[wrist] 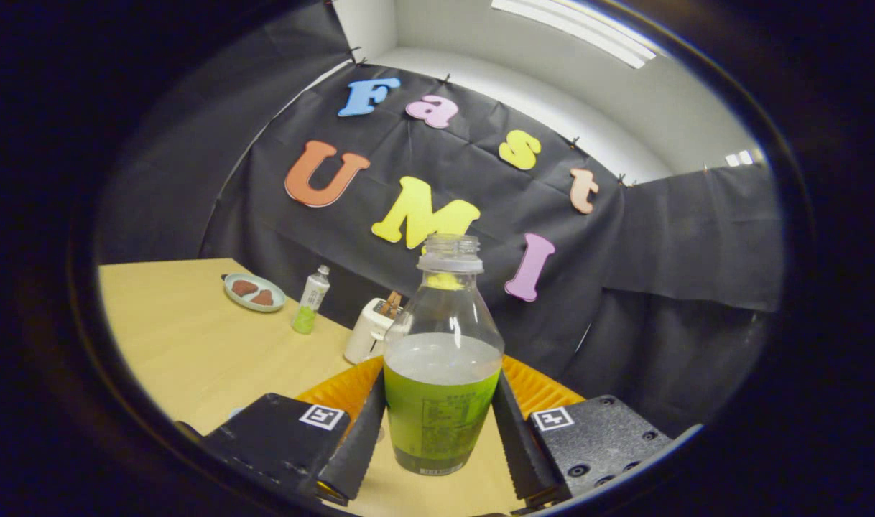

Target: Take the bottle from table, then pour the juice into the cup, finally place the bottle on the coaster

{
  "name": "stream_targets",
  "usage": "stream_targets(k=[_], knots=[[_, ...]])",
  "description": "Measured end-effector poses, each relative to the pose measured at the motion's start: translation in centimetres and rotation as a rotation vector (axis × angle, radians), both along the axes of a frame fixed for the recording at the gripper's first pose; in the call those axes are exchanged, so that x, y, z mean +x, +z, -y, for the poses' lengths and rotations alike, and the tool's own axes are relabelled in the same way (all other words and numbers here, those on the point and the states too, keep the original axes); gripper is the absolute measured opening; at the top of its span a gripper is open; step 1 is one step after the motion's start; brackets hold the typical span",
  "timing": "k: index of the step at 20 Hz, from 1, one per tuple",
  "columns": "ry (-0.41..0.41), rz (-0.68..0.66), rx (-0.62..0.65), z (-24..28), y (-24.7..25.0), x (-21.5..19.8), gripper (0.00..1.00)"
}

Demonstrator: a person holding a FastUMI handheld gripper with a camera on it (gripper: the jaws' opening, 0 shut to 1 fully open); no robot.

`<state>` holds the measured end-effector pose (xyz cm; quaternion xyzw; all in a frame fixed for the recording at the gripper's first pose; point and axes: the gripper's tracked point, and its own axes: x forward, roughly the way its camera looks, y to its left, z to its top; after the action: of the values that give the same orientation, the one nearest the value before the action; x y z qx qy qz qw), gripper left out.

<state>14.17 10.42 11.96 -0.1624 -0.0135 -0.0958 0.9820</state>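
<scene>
A clear uncapped bottle [442,359] with a green label stands upright between my fingers. Juice fills it to just above the label, and its neck is empty. My gripper [440,406] is shut on the bottle, one finger pressing each side of the label. Just behind the bottle lies an orange ribbed round piece [337,391], showing on both sides of it; it looks like the coaster. The bottle hides its middle. I cannot tell whether the bottle's base touches the light wooden table [193,345].
Beyond the fingers, a white toaster [369,330] with bread in its slot stands near the table's far edge. Further left are a small bottle with green contents [309,300] and a pale plate [254,292] carrying two brown pieces. Black cloth walls close the booth behind.
</scene>
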Motion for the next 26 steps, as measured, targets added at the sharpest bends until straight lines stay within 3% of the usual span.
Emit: stream_targets(k=[4,13,19,26], knots=[[0.035,0.051,0.119,0.4,1.4,0.3,0.8],[0.097,0.071,0.193,0.5,1.3,4.7,0.8],[0.136,0.008,0.299,-0.2,-1.6,9.6,0.81],[0.131,-0.076,0.331,-0.5,-6.6,14.5,0.81]])
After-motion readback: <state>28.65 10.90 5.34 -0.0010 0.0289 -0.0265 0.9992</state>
